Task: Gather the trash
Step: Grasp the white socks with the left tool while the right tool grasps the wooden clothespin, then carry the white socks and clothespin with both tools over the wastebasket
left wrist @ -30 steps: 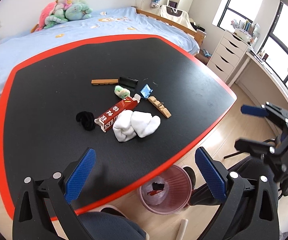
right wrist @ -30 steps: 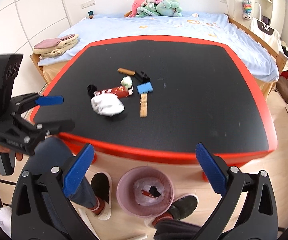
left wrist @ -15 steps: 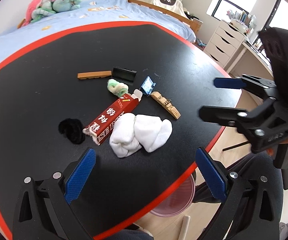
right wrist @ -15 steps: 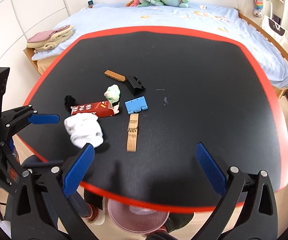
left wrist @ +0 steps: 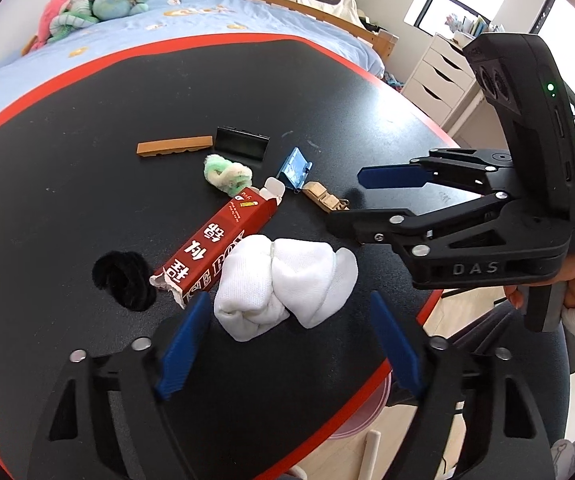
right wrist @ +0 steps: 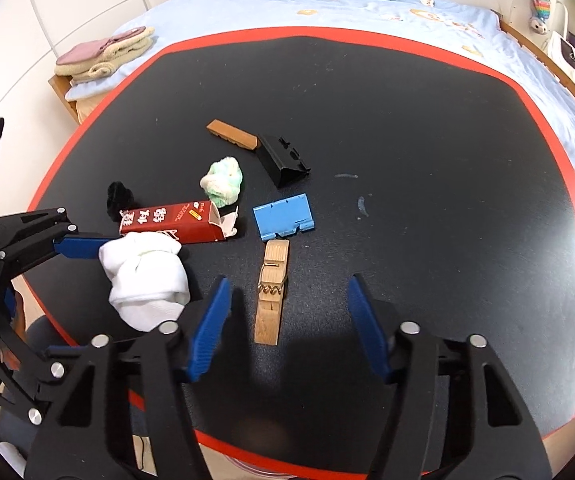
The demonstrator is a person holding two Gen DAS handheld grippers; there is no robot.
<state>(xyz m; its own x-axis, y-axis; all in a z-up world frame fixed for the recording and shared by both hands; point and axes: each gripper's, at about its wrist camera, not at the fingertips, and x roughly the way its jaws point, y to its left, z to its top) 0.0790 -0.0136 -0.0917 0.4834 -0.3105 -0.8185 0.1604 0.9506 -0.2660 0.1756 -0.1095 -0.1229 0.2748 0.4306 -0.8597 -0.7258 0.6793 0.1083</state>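
Black, red-edged surface [right wrist: 407, 128] carries a clutter: red carton [left wrist: 215, 246] lying at centre, white sock bundle [left wrist: 283, 284] touching it at 5 o'clock, wooden clothespin [right wrist: 272, 292] nearby. Left gripper [left wrist: 287, 344] and right gripper [right wrist: 287, 324] hover, jaws spread, empty.
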